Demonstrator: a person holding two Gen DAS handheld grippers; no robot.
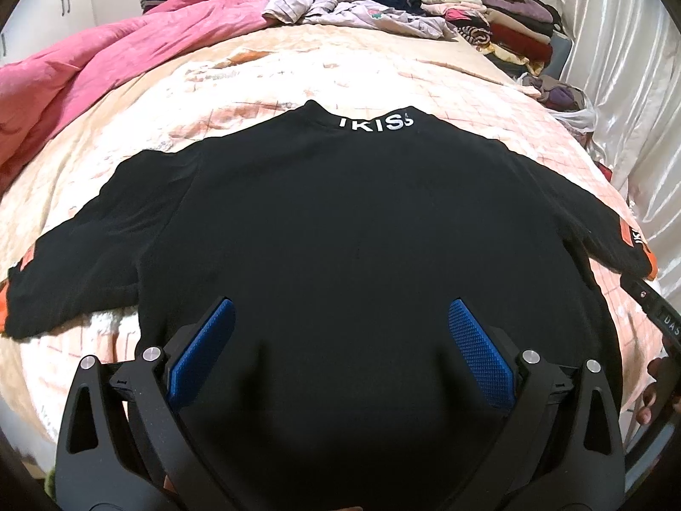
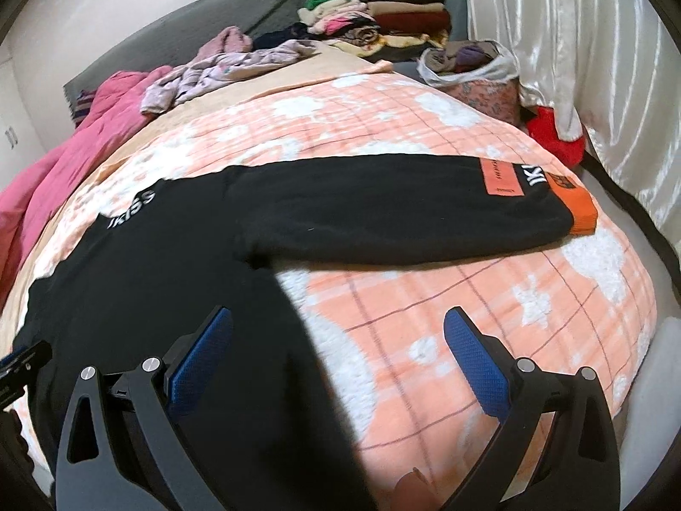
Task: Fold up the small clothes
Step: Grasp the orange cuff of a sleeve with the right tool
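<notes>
A black long-sleeved top (image 1: 340, 221) with white "IKISS" lettering at the collar lies flat on the bed, both sleeves spread out. Its right sleeve (image 2: 383, 208) ends in an orange cuff (image 2: 579, 208). My left gripper (image 1: 340, 323) is open and empty above the lower middle of the top. My right gripper (image 2: 338, 332) is open and empty over the top's right side edge, where the black cloth meets the blanket. The right gripper's body shows at the right edge of the left wrist view (image 1: 655, 319).
The bed has a peach checked blanket (image 2: 468, 298). A pink quilt (image 1: 106, 64) lies at the far left. Loose pale clothes (image 1: 349, 8) and a stack of folded clothes (image 1: 489, 17) sit at the head. A bag of clothes (image 2: 468, 59) stands by the white curtain (image 2: 596, 42).
</notes>
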